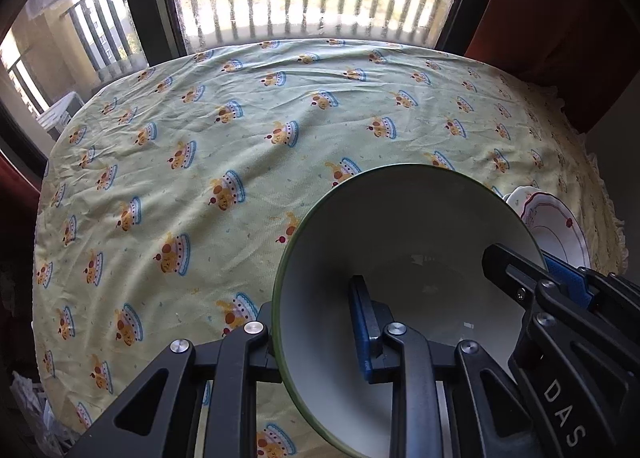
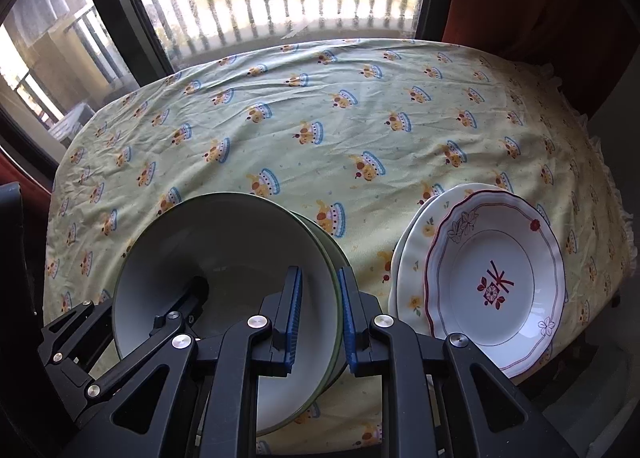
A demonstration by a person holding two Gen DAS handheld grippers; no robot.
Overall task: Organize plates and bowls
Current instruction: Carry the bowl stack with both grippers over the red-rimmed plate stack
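Both tools clamped on rim of green-edged white ceramic bowl: left tool, right tool. Bowl nested on second bowl, near tabletop. Floral white plates already stacked beside. Release left.

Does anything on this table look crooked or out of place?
Only small things. The red-trimmed plate sits off-centre on the yellow-flowered plate beneath, not squarely stacked. The cake-patterned yellow tablecloth is wrinkled. Nothing looks spilled or broken.
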